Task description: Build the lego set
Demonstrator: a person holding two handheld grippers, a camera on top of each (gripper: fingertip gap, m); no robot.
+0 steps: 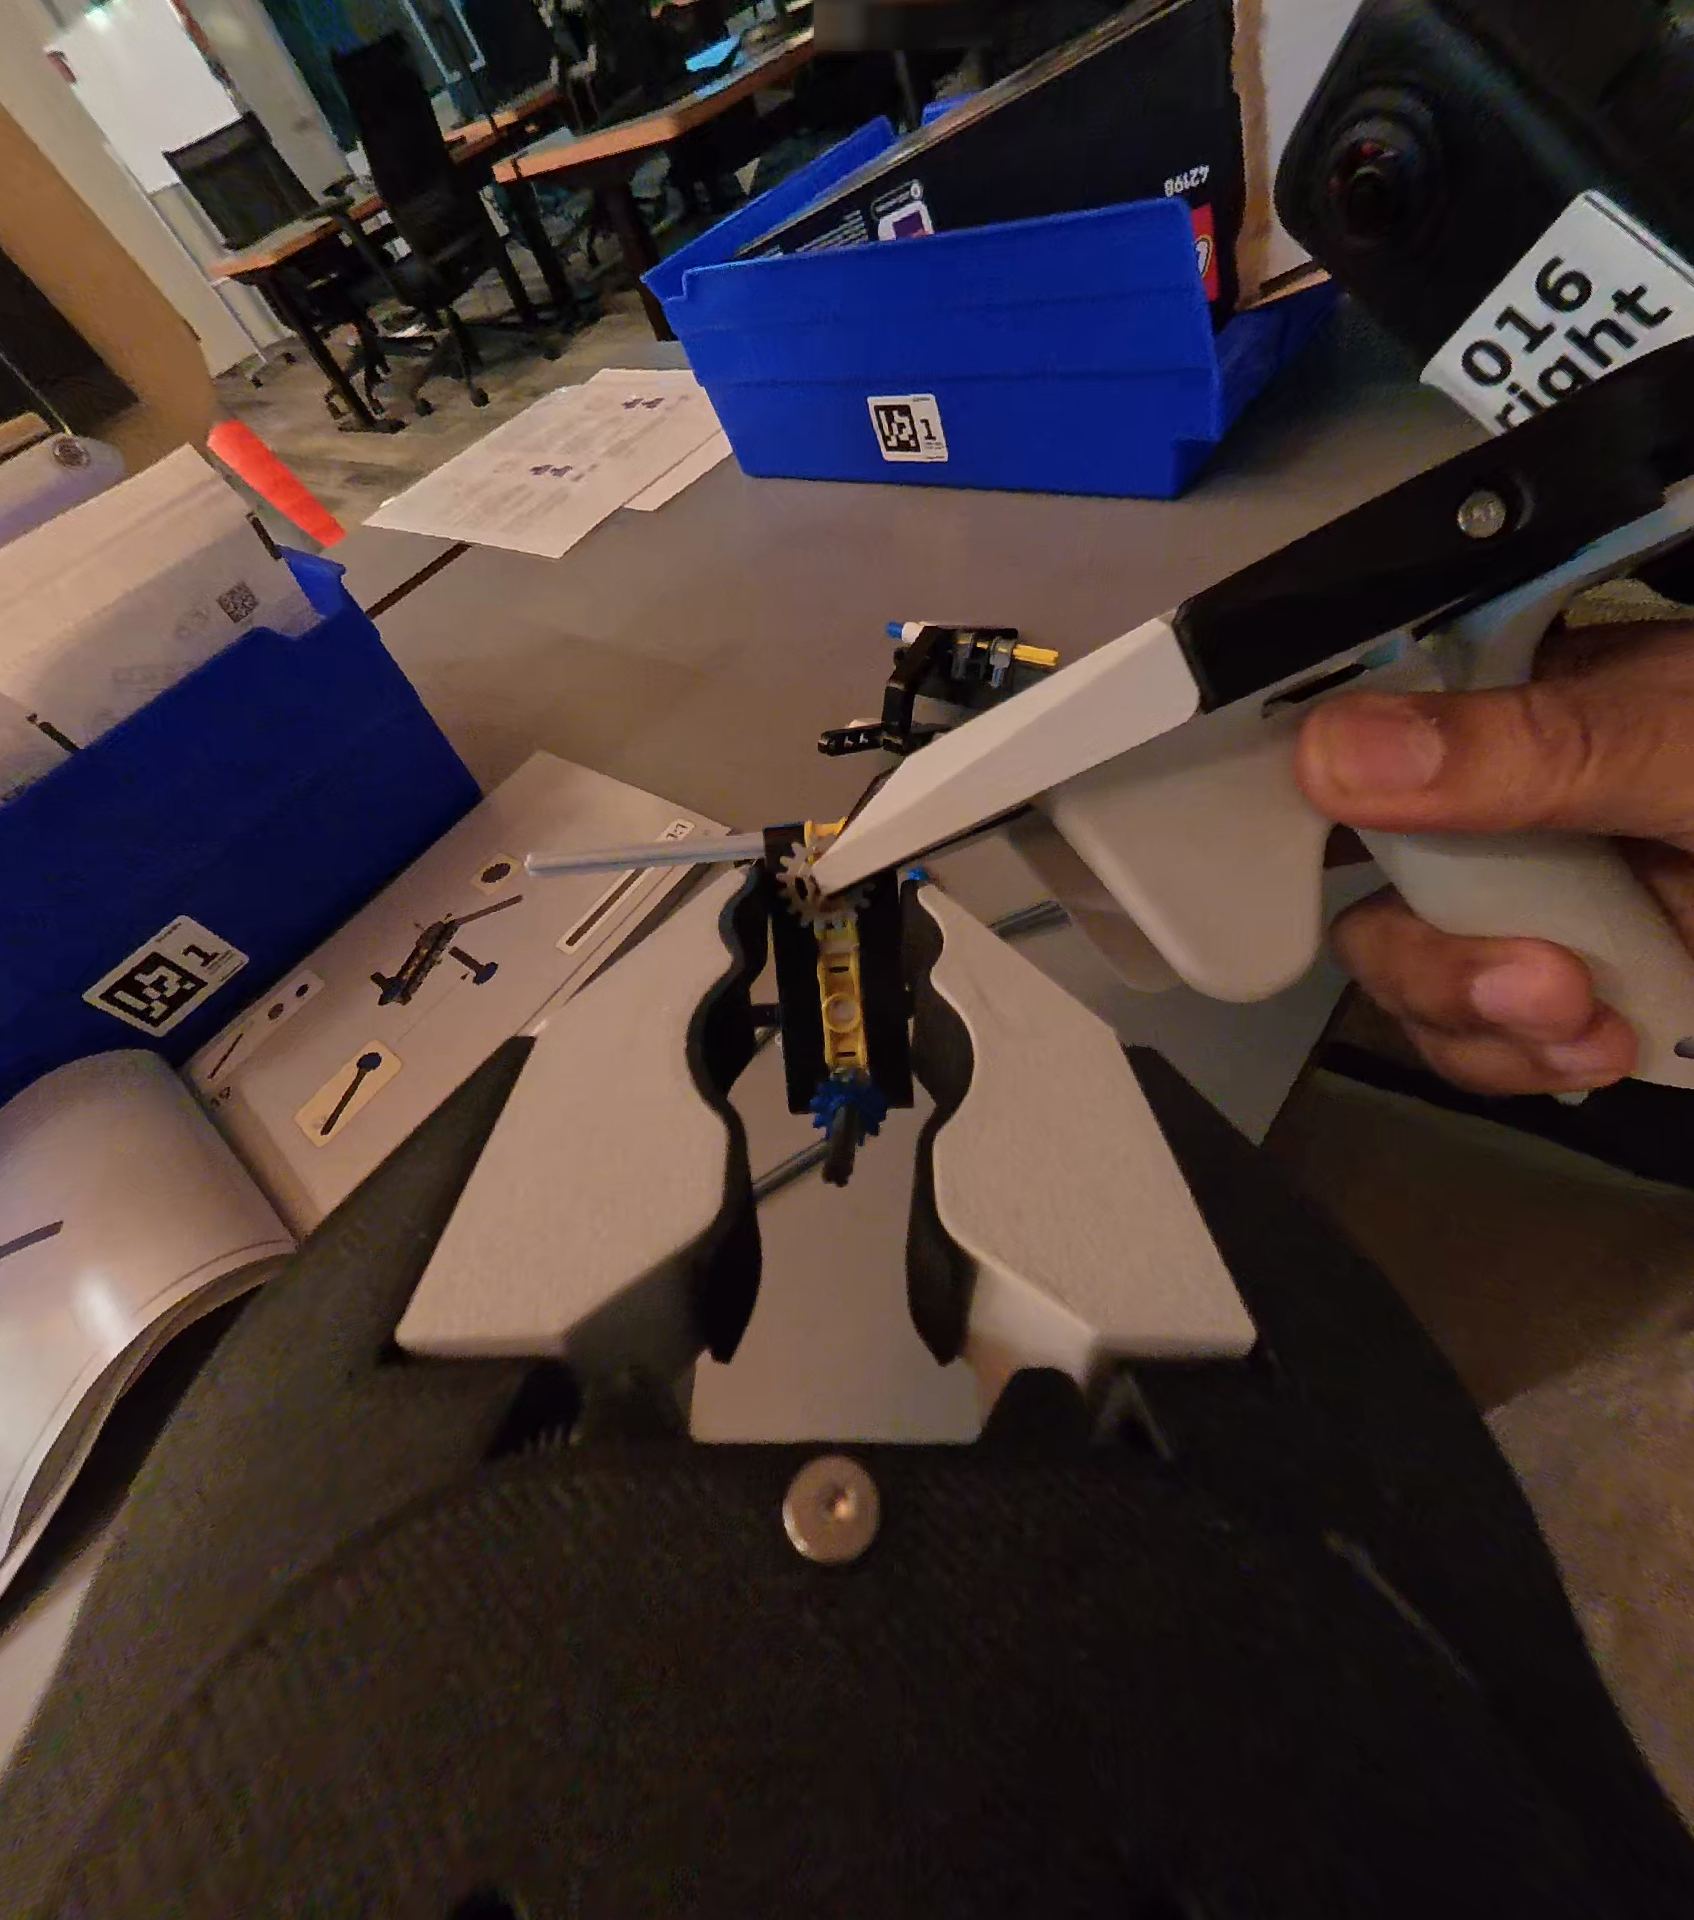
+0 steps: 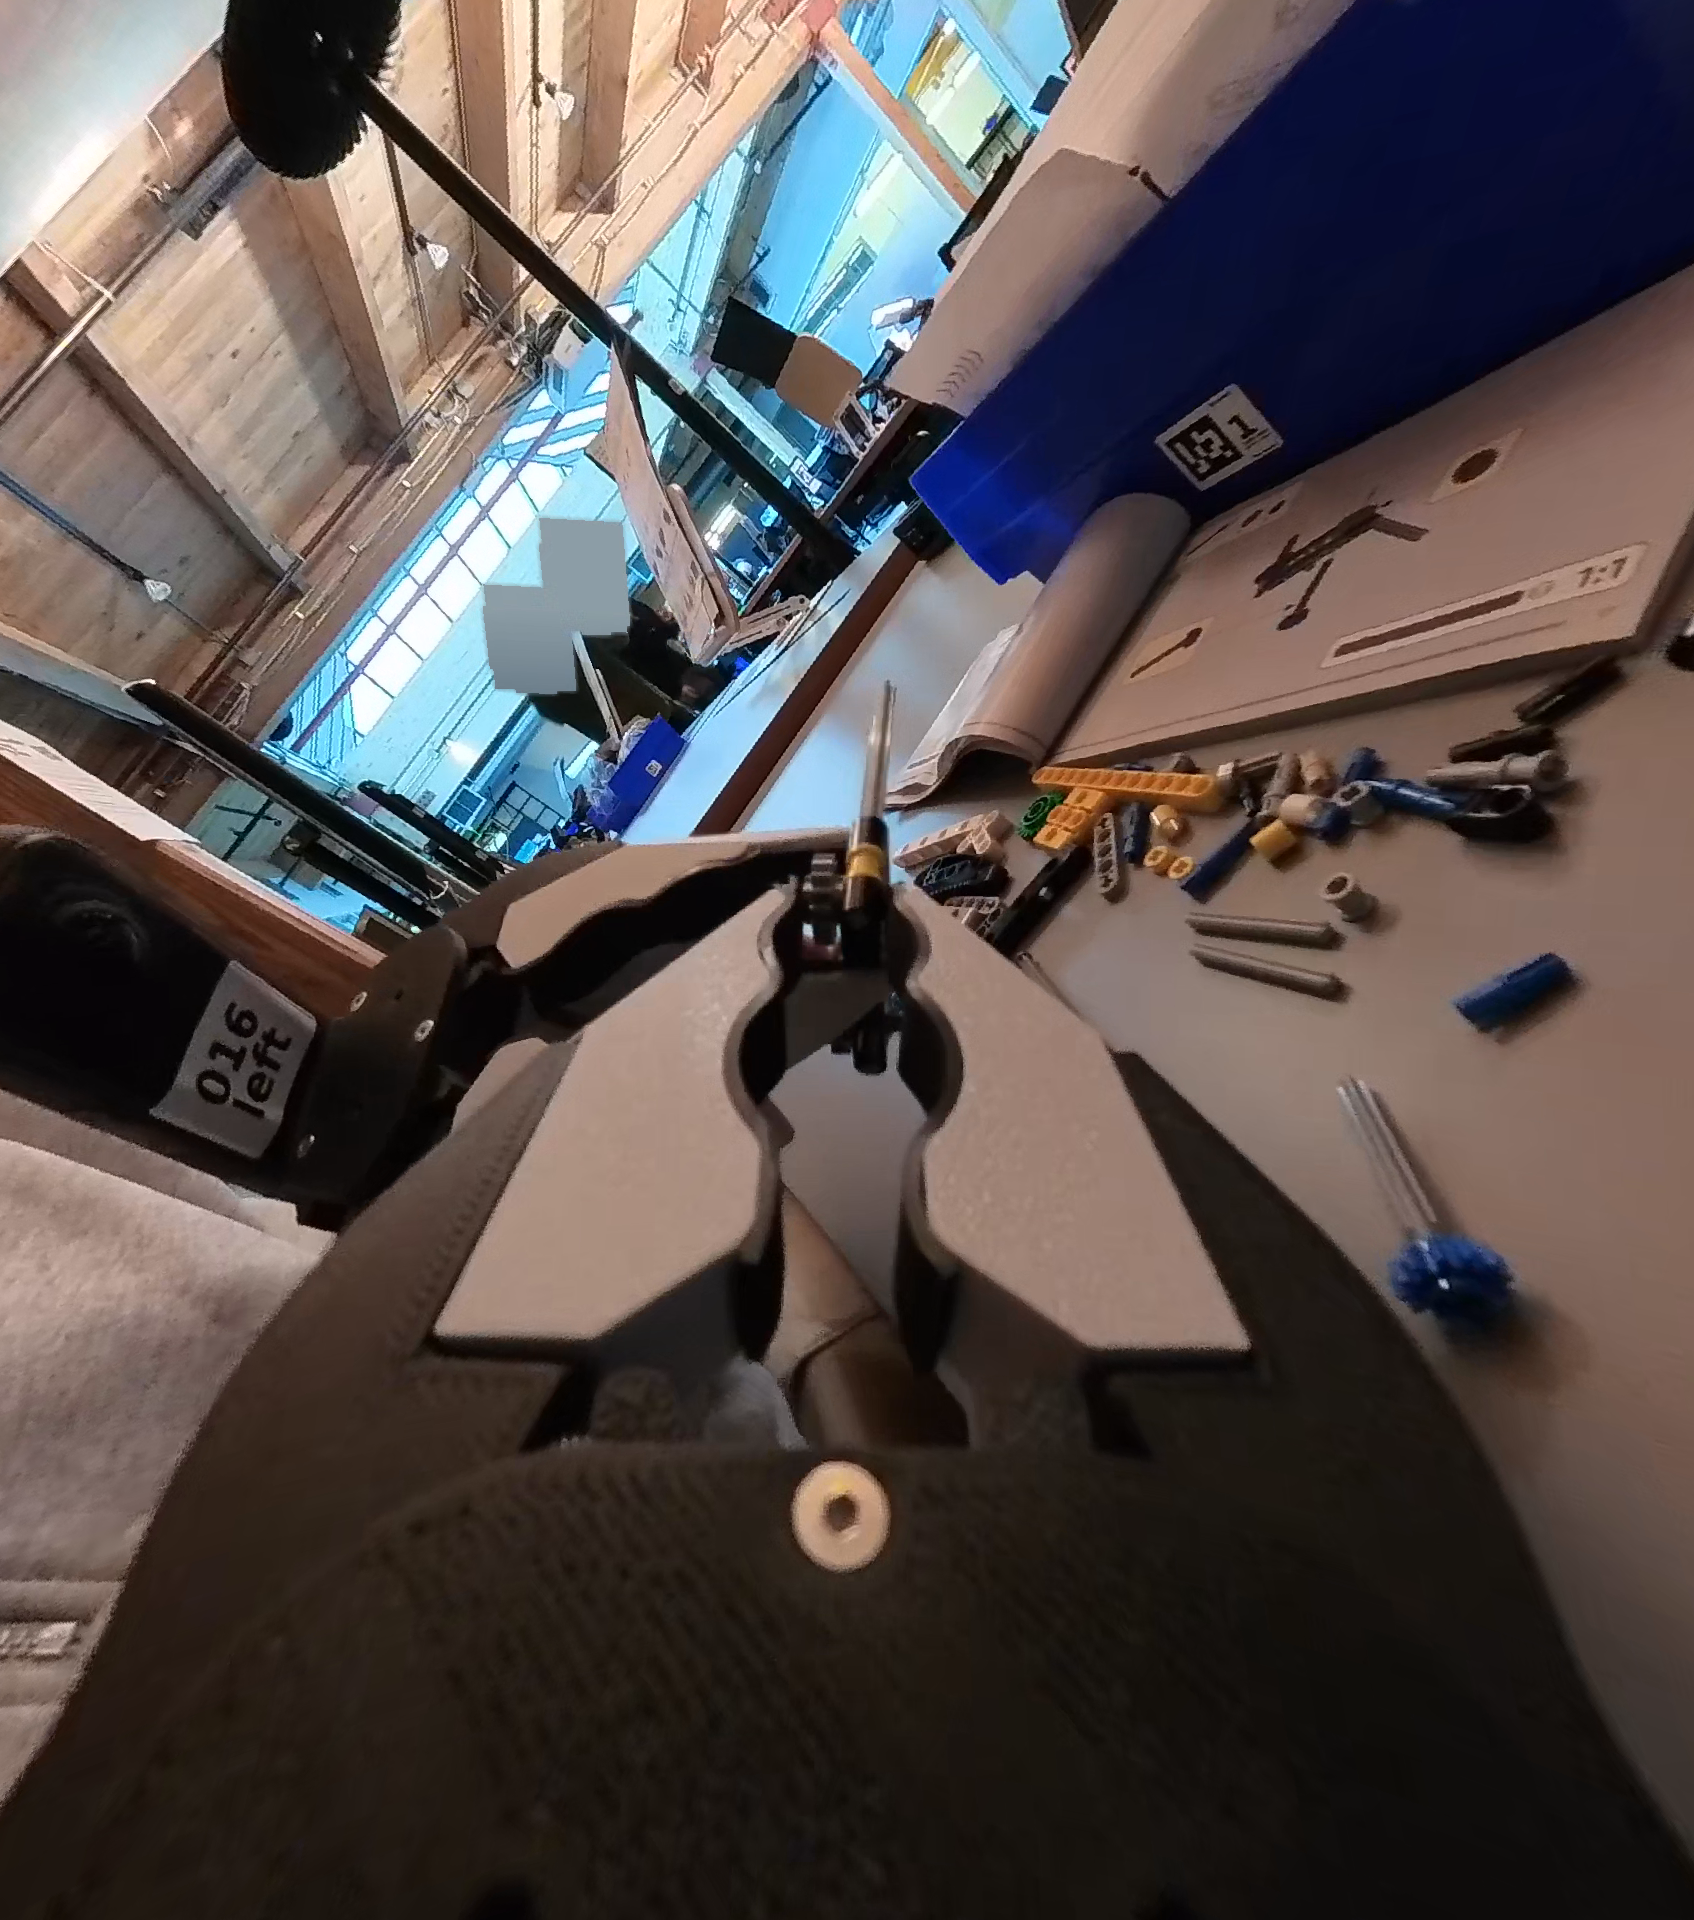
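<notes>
My left gripper (image 1: pixel 838 914) is shut on a small lego assembly (image 1: pixel 843 997): black beams around a yellow beam, a blue gear (image 1: pixel 848 1107) at its near end, a small grey gear (image 1: pixel 801 873) at its far end and a grey axle (image 1: pixel 645 857) sticking out to the left. My right gripper (image 1: pixel 830 875) comes in from the right, held by a hand (image 1: pixel 1570 831), with its tip on the grey gear. In the right wrist view my right gripper (image 2: pixel 838 920) is closed on the assembly's end (image 2: pixel 864 883), with the axle (image 2: pixel 881 748) pointing away.
An open instruction booklet (image 1: pixel 427 966) lies under the grippers, beside a blue bin (image 1: pixel 147 831). A second blue bin (image 1: pixel 957 343) stands farther back. A black sub-assembly (image 1: pixel 936 675) lies on the table. Loose parts (image 2: pixel 1290 810), grey axles (image 2: pixel 1264 951) and a blue gear on an axle (image 2: pixel 1445 1273) lie to the right. Both grippers' tips are close together, under 4 cm apart. The black sub-assembly (image 1: pixel 936 675) is about 15 cm from both grippers' fingertips.
</notes>
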